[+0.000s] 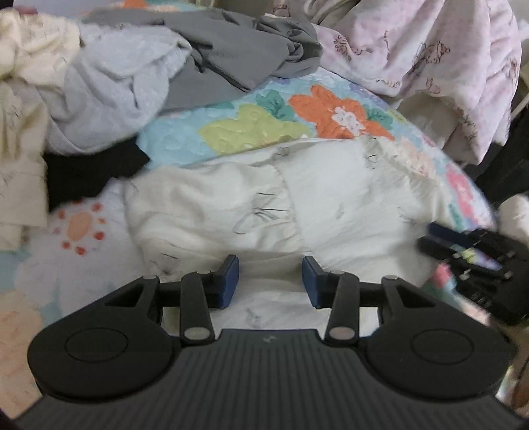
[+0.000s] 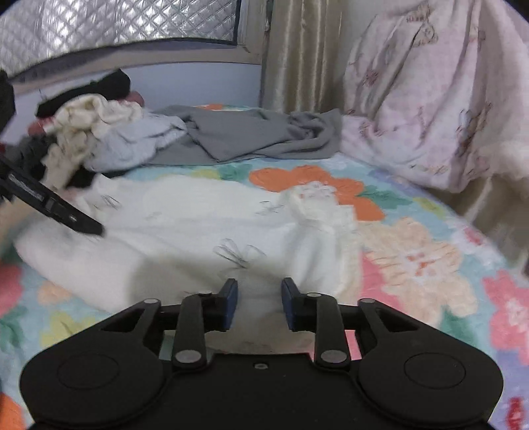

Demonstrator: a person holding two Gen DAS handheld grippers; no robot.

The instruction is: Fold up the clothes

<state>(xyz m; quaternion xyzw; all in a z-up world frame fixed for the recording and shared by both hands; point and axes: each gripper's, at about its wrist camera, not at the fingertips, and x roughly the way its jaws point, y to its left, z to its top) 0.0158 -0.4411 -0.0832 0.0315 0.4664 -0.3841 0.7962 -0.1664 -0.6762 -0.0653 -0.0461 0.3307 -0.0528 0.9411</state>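
White garment [image 1: 281,205], soft cotton printed with thin dark line drawings, lies spread and rumpled on the bed, directly in front of both grippers. Its far edge ends on the floral quilt [image 1: 264,115], a stitched, puffy cover in pale blue with orange, green, pink and peach flowers. To the garment's right in the right wrist view, a wide stretch of quilt [image 2: 429,251] lies bare up to a heap of pink printed bedding [image 2: 429,99] and a beige satin curtain [image 2: 297,56].

Left gripper [image 1: 270,281] hovers low over the near part of the garment; its jaws stand apart, with blue pads [image 1: 229,281] either side of the cloth and not pressing on it. Right gripper [image 2: 259,304] sits likewise over the garment's near edge, jaws parted around a low ridge of white fabric, nothing pinched. Each gripper shows blurred at the edge of the other's view.

Beyond the garment, at the far left, lies a pile of unfolded clothes: one grey piece [image 1: 238,53], one pale lavender piece [image 1: 109,99], one cream piece [image 1: 29,49] and one black piece [image 1: 86,172], crumpled and overlapping. A quilted silver panel [image 2: 115,23] covers the wall behind the bed.
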